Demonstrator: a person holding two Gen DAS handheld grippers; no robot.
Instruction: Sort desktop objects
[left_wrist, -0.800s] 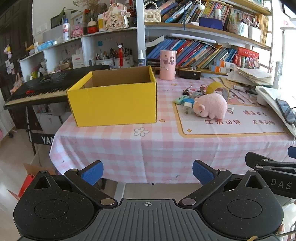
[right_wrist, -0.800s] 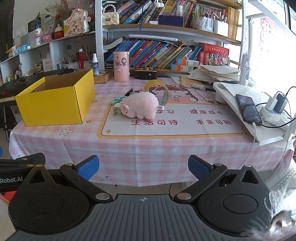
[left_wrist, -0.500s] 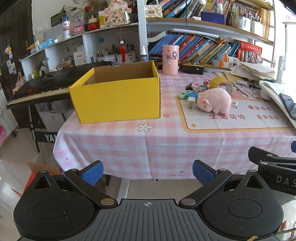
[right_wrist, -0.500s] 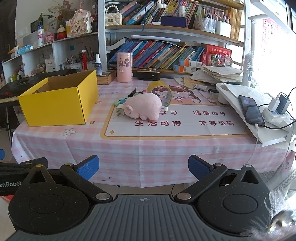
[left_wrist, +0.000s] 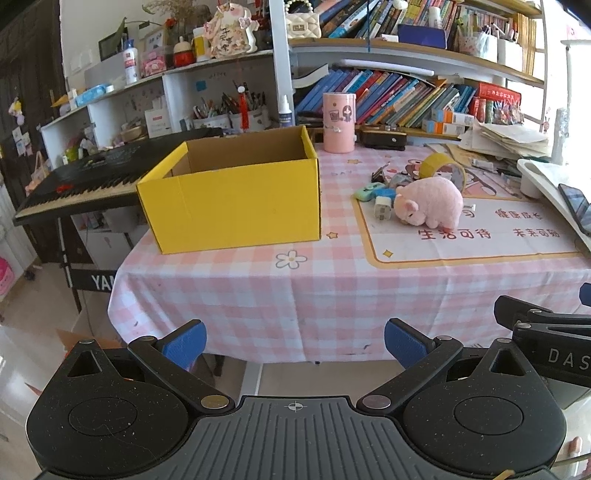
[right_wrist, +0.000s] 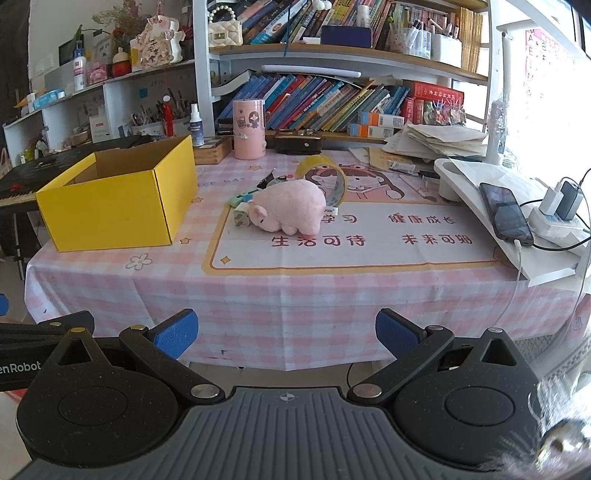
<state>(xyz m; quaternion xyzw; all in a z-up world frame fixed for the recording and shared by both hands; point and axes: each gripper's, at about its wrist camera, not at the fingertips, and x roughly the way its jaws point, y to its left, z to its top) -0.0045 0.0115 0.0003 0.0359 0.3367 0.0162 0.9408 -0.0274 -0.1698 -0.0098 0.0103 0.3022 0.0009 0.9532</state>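
An open, empty yellow cardboard box stands on the left of the pink checked table. A pink plush pig lies on a printed mat to its right. Around the pig lie a white plug block, a teal object, a roll of yellow tape and a dark clip. My left gripper is open and empty, in front of the table's near edge. My right gripper is open and empty, also short of the table.
A pink cup and a dark case stand at the back before shelves of books. A phone on a white stand and a power strip sit at the right. A keyboard stands left of the table.
Both grippers have drawn back and up a little from the table; the box and pig sit lower and smaller in view. Nothing on the table has moved.
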